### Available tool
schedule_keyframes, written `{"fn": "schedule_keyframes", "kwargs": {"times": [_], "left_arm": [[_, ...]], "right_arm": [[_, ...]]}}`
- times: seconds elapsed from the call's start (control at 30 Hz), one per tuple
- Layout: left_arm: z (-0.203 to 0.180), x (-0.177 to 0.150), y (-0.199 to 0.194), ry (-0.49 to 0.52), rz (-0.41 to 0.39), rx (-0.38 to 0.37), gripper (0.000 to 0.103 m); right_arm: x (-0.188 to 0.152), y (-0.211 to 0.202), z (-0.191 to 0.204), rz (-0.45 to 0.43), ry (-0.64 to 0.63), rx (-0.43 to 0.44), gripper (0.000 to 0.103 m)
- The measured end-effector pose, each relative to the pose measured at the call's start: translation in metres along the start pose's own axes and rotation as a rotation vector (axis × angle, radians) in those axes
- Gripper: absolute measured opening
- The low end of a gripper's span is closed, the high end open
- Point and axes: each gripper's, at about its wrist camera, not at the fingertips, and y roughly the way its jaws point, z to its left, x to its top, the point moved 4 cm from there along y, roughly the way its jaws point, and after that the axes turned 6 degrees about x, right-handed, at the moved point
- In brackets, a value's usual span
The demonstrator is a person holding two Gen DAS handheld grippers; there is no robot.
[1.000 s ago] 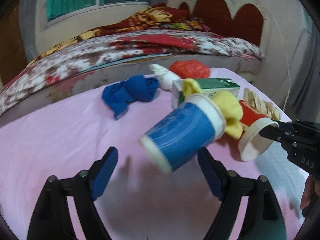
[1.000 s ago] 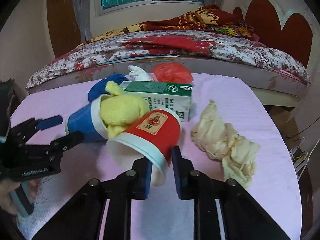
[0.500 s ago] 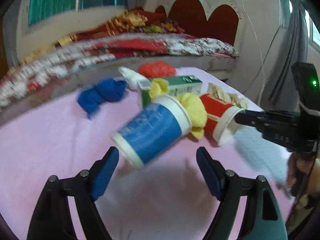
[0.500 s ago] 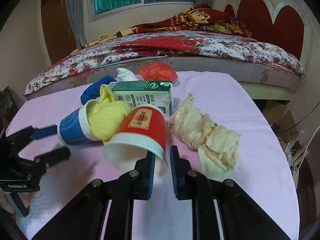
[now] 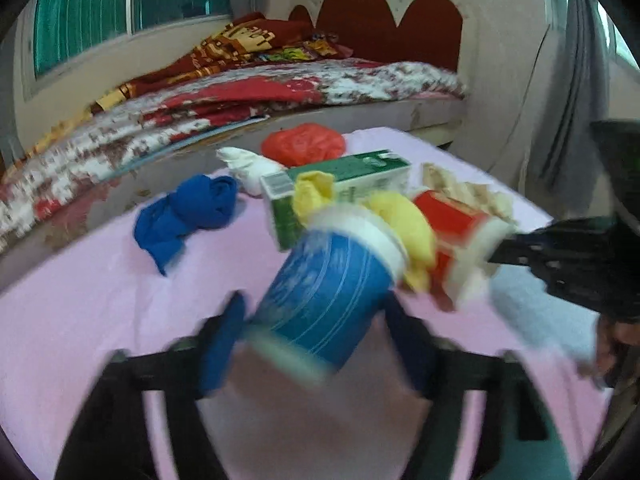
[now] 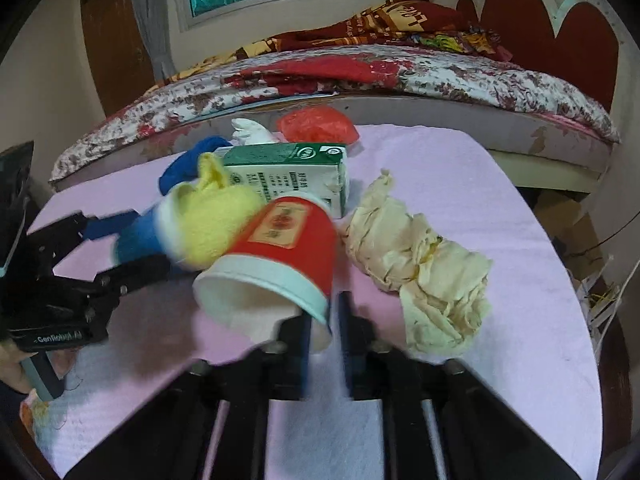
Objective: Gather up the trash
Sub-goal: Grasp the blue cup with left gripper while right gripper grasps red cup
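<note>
Left gripper (image 5: 316,334) closing around blue cup (image 5: 324,296); right gripper (image 6: 324,334) now pinching red cup (image 6: 280,256) rim; both ready for lifting.

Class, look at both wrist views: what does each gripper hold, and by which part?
The right gripper pinches the red cup by its rim wall. The left gripper is closing around the blue cup near its base, pads beside its sides.

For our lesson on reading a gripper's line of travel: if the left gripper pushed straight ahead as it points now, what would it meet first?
The blue cup, already lying between the closing left gripper pads; the yellow cloth stuffed in its mouth probably comes next.
</note>
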Motion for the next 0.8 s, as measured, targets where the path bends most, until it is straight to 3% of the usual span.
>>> {"fn": "schedule_keyframes", "kwargs": {"times": [0.13,0.2,0.27,0.33,0.4,0.43,0.5,0.57,0.63,0.7,0.8], "left_arm": [[-0.004,-0.008,-0.020,-0.038,0.001,-0.020,0.038],[-0.008,-0.009,-0.034,-0.042,-0.016,-0.014,0.002],[-0.015,-0.012,-0.044,-0.036,-0.008,0.001,0.004],[-0.019,-0.014,-0.048,-0.029,-0.023,0.031,0.019],[-0.020,-0.017,-0.046,-0.014,-0.034,0.090,0.096],[-0.019,-0.017,-0.046,-0.009,-0.067,0.135,0.103],[-0.018,-0.016,-0.042,0.005,-0.101,0.141,0.102],[-0.014,-0.016,-0.021,-0.011,-0.054,0.127,0.100],[-0.012,-0.016,-0.003,-0.032,-0.001,0.112,0.088],[-0.009,-0.018,0.013,-0.065,0.080,0.107,0.067],[-0.005,-0.017,0.018,-0.112,0.095,0.081,0.066]], "right_arm": [[-0.008,-0.009,0.001,-0.012,0.009,0.010,0.003],[-0.012,-0.015,0.004,-0.013,0.011,0.017,0.003],[-0.014,-0.020,0.006,-0.017,0.013,0.020,0.003],[-0.016,-0.024,0.007,-0.020,0.017,0.023,0.003],[-0.016,-0.026,0.007,-0.021,0.021,0.018,0.003],[-0.016,-0.027,0.006,-0.023,0.024,0.017,0.003],[-0.015,-0.026,0.004,-0.021,0.027,0.017,0.003],[-0.014,-0.021,0.001,-0.014,0.021,0.015,0.003],[-0.014,-0.016,-0.001,-0.005,0.023,0.012,0.003],[-0.015,-0.009,-0.003,0.003,0.028,0.010,0.004],[-0.014,-0.005,-0.005,0.004,0.039,0.015,0.004]]}}
